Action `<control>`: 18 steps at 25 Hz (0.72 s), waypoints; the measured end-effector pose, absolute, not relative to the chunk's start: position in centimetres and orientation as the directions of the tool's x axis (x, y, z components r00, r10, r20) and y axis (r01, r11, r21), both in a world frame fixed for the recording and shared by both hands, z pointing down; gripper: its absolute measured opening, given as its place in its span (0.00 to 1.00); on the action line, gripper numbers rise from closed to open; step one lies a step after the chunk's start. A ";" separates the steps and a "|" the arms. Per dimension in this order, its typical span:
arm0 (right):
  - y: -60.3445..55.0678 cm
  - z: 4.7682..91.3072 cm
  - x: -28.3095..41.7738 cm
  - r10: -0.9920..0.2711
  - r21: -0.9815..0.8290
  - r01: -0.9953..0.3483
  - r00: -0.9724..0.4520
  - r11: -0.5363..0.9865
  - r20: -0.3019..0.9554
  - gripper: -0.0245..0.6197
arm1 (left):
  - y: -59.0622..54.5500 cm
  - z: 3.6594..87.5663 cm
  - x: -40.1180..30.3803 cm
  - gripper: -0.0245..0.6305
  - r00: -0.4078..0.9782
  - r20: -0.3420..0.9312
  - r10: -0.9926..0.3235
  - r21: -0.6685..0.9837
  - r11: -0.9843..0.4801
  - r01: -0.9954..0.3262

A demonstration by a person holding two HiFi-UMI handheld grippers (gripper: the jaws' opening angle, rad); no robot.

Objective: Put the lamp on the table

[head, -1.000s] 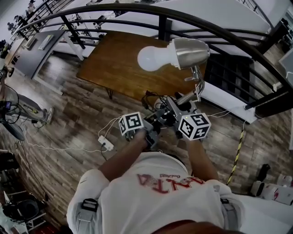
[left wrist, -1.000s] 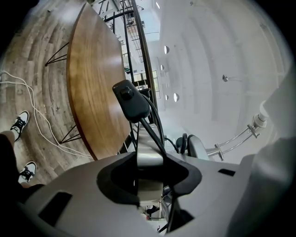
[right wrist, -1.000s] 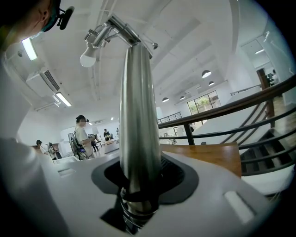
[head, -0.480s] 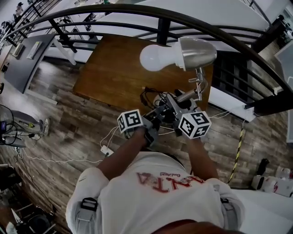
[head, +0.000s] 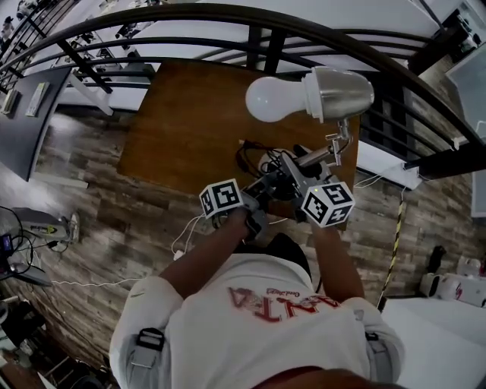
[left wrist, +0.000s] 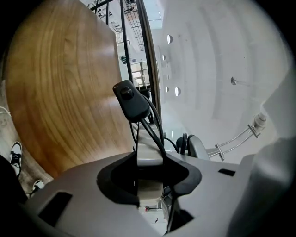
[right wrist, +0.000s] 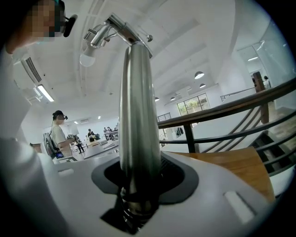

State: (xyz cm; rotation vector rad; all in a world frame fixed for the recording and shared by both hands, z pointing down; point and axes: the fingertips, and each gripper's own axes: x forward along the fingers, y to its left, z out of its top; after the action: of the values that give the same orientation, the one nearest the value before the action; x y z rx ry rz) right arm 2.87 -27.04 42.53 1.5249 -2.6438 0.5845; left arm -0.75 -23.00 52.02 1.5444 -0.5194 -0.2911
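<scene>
The lamp has a white bulb (head: 272,99) in a silver shade (head: 339,93) on a jointed metal arm (head: 317,156). It hangs in the air over the near edge of the brown wooden table (head: 186,121). My right gripper (head: 302,172) is shut on the arm's shiny pole (right wrist: 138,115), which runs up between its jaws (right wrist: 138,185). My left gripper (head: 262,187) is shut on a grey flat part of the lamp's foot (left wrist: 149,155). The black cord switch (left wrist: 131,102) sticks out beyond that foot, over the table (left wrist: 60,92).
A dark curved railing (head: 228,14) runs behind the table, and stairs drop away at the right (head: 395,114). A white cable (head: 186,232) lies on the plank floor by the table's near side. People stand far off (right wrist: 58,134).
The table has come closer: the lamp and both grippers now hang over its near edge instead of over the floor in front. Both grips are unchanged.
</scene>
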 end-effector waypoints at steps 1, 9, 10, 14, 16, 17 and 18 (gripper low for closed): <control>-27.7 42.8 3.0 -0.829 -0.302 -0.844 -0.514 0.443 0.219 0.29 | -23.7 52.2 -0.6 0.26 0.863 0.132 -0.488 0.990 0.021 -0.140; -33.3 44.4 6.6 -0.817 -0.263 -0.841 -0.530 0.473 0.227 0.30 | -29.3 54.0 3.5 0.26 0.859 0.099 -0.502 0.994 0.017 -0.105; -34.1 44.6 7.1 -0.813 -0.261 -0.838 -0.536 0.480 0.227 0.30 | -30.1 54.2 4.1 0.26 0.856 0.096 -0.507 0.995 0.016 -0.102; -38.1 45.5 8.9 -0.790 -0.247 -0.821 -0.567 0.515 0.236 0.30 | -33.9 55.2 6.2 0.26 0.838 0.089 -0.538 0.995 0.013 -0.097; -40.4 46.0 9.6 -0.774 -0.243 -0.807 -0.587 0.538 0.237 0.30 | -36.3 55.7 7.0 0.26 0.830 0.096 -0.550 0.995 0.019 -0.102; -41.4 46.5 9.9 -0.765 -0.246 -0.799 -0.598 0.548 0.239 0.30 | -37.2 56.1 7.4 0.26 0.825 0.102 -0.556 0.994 0.024 -0.107; -42.4 46.9 10.3 -0.755 -0.250 -0.790 -0.610 0.559 0.241 0.30 | -38.2 56.6 7.9 0.26 0.818 0.108 -0.565 0.993 0.027 -0.112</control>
State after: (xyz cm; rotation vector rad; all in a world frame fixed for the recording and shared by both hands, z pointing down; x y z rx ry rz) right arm 10.30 -42.41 46.91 1.3321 -2.6794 0.5112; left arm 7.86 -38.18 56.57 1.5246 -0.5631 -0.3798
